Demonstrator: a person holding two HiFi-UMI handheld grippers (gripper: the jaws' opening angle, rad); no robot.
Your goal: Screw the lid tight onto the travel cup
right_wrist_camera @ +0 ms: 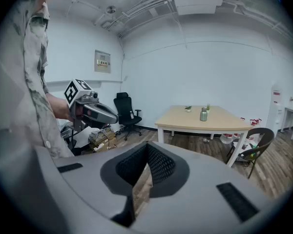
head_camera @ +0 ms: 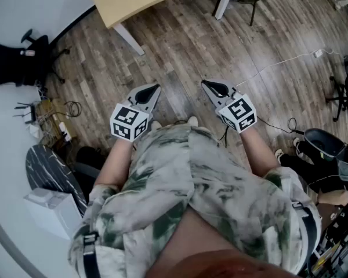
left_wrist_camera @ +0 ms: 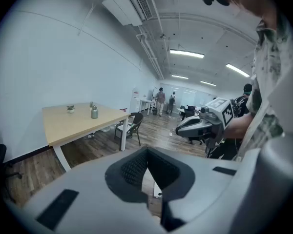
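Note:
The travel cup (left_wrist_camera: 94, 112), a small grey-green metal bottle with its lid on top, stands far off on a light wooden table (left_wrist_camera: 63, 126); the right gripper view shows the same cup (right_wrist_camera: 203, 114). In the head view only a corner of that table (head_camera: 139, 2) appears, and the cup is out of sight. I hold both grippers in front of my body over the wooden floor. My left gripper (head_camera: 155, 88) is shut with nothing in it, and so is my right gripper (head_camera: 205, 83). Each gripper view shows the other gripper beside it: the right gripper (left_wrist_camera: 183, 129) and the left gripper (right_wrist_camera: 112, 117).
Small potted plants (right_wrist_camera: 188, 108) stand on the table near the cup. A dark chair (left_wrist_camera: 132, 123) sits at the table's end. A black office chair (right_wrist_camera: 124, 108) stands by the wall. A white cable (head_camera: 278, 65) runs across the floor. People (left_wrist_camera: 160, 100) stand far down the room.

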